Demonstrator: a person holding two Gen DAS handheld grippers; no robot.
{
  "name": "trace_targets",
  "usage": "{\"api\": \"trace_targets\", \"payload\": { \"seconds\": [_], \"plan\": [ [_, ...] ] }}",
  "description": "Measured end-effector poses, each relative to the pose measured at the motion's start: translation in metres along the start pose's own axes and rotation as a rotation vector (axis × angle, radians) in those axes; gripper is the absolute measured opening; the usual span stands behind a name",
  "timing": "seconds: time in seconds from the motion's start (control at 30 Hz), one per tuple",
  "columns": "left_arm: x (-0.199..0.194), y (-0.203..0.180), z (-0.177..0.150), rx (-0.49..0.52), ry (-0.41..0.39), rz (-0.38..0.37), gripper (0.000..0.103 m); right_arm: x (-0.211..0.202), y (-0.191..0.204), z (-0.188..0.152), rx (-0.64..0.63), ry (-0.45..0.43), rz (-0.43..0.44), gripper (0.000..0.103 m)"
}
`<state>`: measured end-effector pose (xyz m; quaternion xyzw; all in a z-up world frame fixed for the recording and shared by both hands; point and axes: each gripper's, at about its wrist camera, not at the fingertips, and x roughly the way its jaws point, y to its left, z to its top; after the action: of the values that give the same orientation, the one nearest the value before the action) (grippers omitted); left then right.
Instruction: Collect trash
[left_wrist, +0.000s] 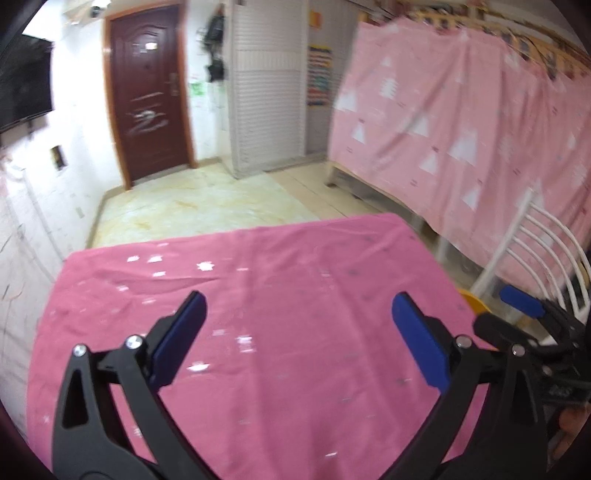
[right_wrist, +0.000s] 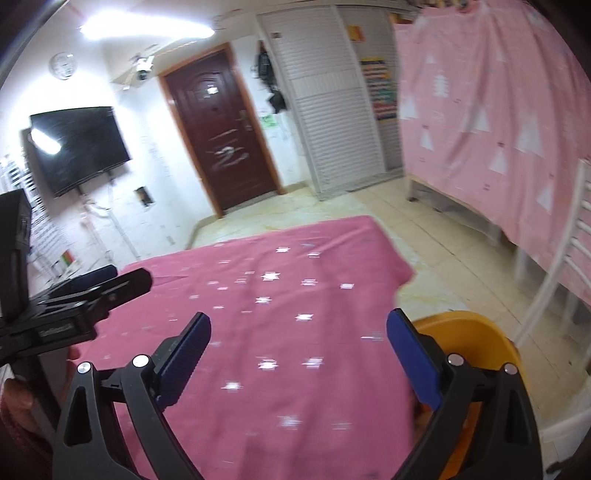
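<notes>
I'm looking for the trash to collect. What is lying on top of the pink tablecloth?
Nothing but its white star print shows on the pink tablecloth. Both open grippers, left and right, hover above it. The near edge is hidden behind the gripper bodies.

No legible text, label, brand, number or sign is present in either view. Pale lettering on the black body of the left gripper (right_wrist: 59, 326), seen from the right wrist camera, is too blurred to read. The wall clock (right_wrist: 63, 65) face, the colourful wall chart (right_wrist: 380, 88) and the orange notice (right_wrist: 355, 33) are likewise unreadable.
</notes>
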<state>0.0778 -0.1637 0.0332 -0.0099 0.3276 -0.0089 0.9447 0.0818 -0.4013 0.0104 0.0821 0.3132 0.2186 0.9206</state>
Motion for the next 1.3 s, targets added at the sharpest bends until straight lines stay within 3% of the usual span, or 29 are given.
{"api": "trace_targets", "payload": {
  "seconds": [0.3,0.67,1.3],
  "plan": [
    [-0.037,0.052,-0.022,-0.064,-0.098,0.144,0.097,0.01,0.061,-0.007,-0.07,-0.041,0.085,0.089],
    [-0.046,0.091,-0.049,-0.124,-0.081,0.194,0.097,0.026,0.111,-0.015,-0.145,-0.049,0.129,0.091],
    [-0.038,0.109,-0.058,-0.159,-0.058,0.162,0.097,0.04,0.126,-0.021,-0.178,-0.057,0.107,0.093]
  ]
}}
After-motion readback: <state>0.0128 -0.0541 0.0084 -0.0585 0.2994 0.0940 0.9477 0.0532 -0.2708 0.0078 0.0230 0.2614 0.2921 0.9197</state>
